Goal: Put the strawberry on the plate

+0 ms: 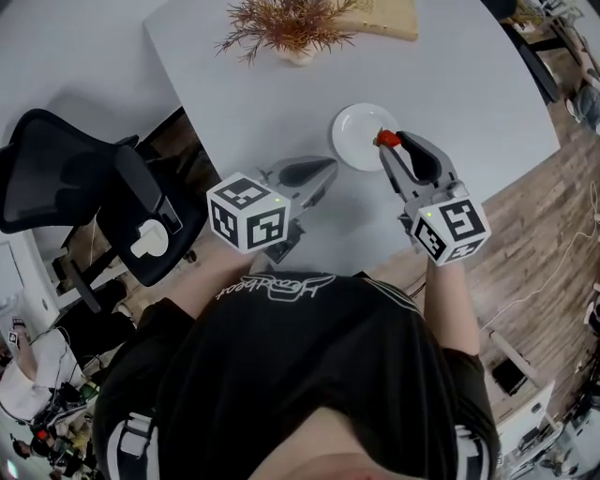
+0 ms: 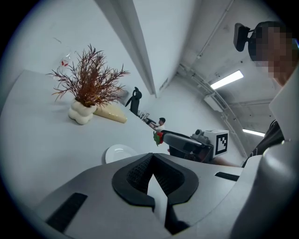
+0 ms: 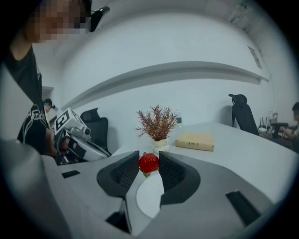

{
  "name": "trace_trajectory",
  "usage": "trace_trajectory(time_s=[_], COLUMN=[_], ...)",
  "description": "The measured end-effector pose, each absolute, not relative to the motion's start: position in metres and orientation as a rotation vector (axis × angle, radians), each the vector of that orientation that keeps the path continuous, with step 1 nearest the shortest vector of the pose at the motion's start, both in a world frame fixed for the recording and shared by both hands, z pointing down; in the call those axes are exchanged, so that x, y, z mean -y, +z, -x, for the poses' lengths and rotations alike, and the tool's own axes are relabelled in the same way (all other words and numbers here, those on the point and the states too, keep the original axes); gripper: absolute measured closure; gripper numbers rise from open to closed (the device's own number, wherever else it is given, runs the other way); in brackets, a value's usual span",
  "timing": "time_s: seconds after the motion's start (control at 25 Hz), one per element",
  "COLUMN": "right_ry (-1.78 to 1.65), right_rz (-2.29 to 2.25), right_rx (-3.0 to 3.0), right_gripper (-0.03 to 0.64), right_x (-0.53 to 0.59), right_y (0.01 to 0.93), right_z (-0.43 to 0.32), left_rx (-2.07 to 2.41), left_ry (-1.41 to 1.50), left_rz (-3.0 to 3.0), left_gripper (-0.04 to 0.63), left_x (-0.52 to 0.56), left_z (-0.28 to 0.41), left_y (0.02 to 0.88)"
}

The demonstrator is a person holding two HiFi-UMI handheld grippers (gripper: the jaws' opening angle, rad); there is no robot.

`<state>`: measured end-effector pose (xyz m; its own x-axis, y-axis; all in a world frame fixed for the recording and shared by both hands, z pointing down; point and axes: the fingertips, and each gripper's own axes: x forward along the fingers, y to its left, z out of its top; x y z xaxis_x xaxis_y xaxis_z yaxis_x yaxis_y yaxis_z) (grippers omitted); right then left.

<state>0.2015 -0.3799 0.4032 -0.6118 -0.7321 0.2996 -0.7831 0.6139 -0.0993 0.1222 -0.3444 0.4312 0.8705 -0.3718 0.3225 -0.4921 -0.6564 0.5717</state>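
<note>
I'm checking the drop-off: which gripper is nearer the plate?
Right. The right gripper holds the strawberry over the plate's right rim. The left gripper is shut and empty, just short of its left rim.

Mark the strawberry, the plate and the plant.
strawberry [image 3: 149, 163]: right gripper view, on its red body.
plate [image 1: 354, 131]: head view, on its bare middle.
plant [image 2: 88, 81]: left gripper view, on its branches.

Your pale grey table [image 1: 469, 84] carries a white plate [image 1: 356, 136] near you, with a dried-plant vase [image 1: 298, 54] and a tan block [image 1: 384, 17] at the far side.
</note>
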Motion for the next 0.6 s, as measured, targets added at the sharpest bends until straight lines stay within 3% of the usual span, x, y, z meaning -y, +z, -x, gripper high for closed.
trace_trajectory(time_s=[0.6], right_ry=[0.008], right_rz=[-1.082], right_rx=[2.305], right_gripper=[0.494], right_x=[0.416], right_y=[0.488], right_z=[-0.191], left_rx=[0.641], left_ry=[0.263], left_rz=[-2.285], left_gripper=[0.589], left_x=[0.354], left_z=[-0.121], left_y=[0.478])
